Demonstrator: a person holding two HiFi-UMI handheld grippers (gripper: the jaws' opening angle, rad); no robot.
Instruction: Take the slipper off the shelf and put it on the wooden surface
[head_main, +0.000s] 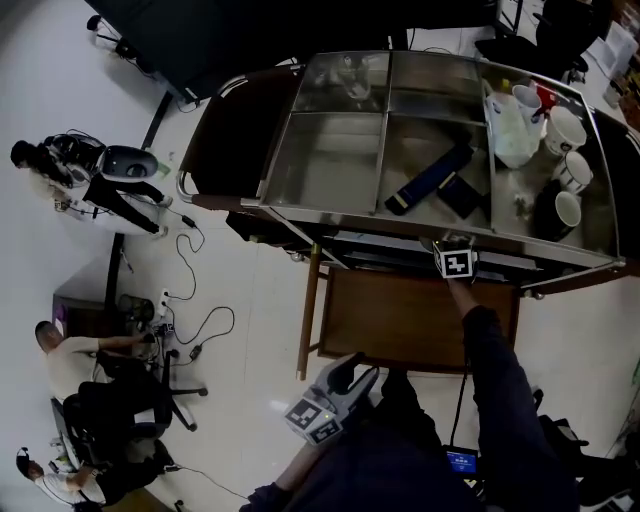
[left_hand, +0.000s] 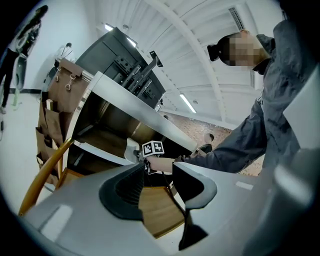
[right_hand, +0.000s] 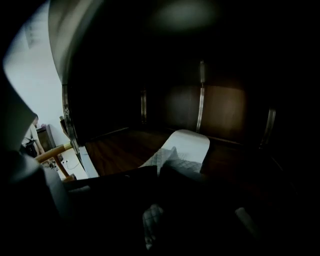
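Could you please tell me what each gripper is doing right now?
Left gripper: open, empty.
Right gripper: closed on the white quilted fabric slipper on the dark shelf.

The head view looks steeply down onto the cart top (head_main: 330, 150) and the wooden bench (head_main: 400, 320) in front of it. The left gripper view, low and tilted upward, shares that bench (left_hand: 160, 210) and the shelf (left_hand: 102, 140) opening. The right gripper view sits close inside the dark shelf (right_hand: 125, 147), facing its back wall (right_hand: 225, 110).
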